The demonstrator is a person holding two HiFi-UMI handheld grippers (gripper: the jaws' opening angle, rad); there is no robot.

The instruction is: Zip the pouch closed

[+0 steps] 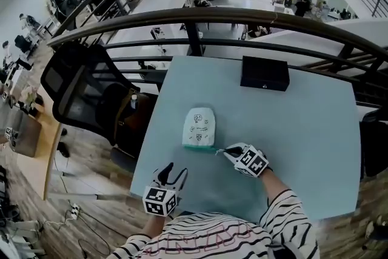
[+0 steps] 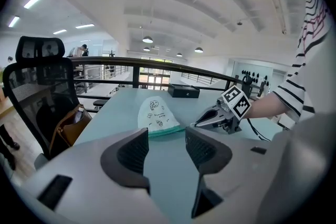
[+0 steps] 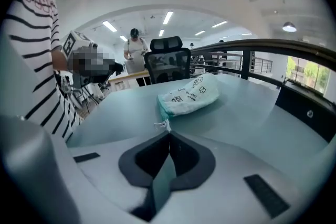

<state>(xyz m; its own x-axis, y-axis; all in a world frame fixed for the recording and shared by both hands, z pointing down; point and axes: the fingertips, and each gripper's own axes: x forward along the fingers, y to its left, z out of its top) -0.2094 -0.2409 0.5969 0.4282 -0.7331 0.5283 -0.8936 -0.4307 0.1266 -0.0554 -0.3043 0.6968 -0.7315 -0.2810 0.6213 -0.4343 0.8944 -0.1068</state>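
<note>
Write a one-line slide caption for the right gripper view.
Right gripper shut on the zipper pull of a white pouch lying on the pale table.

Black-and-white striped shirt [image 1: 212, 239], long sleeves [image 1: 291, 215]; left gripper [image 1: 174, 171], right gripper [image 1: 227, 151] black-jawed, white marker cubes [image 1: 159, 200]

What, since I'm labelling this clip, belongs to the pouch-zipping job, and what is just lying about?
Job: pouch; zipper pull, pinched in the shut right tongs; left tongs, open and empty.
Lying about: black box on the table; office chair; brown bag on it.
</note>
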